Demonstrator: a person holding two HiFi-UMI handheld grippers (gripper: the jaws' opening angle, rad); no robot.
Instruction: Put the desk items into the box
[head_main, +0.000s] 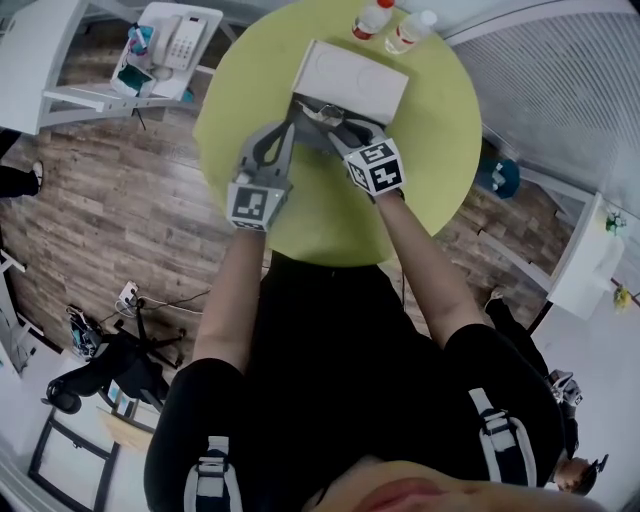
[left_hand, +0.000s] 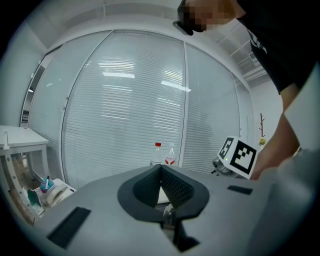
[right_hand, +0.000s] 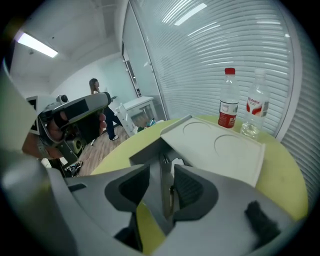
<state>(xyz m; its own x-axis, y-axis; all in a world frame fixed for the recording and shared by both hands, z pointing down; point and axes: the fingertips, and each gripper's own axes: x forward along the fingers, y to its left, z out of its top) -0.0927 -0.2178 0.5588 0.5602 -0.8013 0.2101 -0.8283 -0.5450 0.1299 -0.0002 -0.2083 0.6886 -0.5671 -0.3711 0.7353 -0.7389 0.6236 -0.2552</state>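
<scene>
The right gripper (right_hand: 163, 167) pinches the thin near wall of the box (head_main: 352, 78), which sits far-centre on the table (head_main: 300, 215), probably to steady it for loading. The left gripper (left_hand: 161, 171) is just to its left, jaws pressed together with nothing evident between them. No loose desk items are visible.

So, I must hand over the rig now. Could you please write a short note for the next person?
Left gripper: tongs shut, empty, near the front edge of the box.
Right gripper: tongs appear shut on the grey flap at the box front.
Two bottles stand on the table behind the box.
Done: nothing visibly packed; the box interior is hidden.
Left: open the box, load the items.
</scene>
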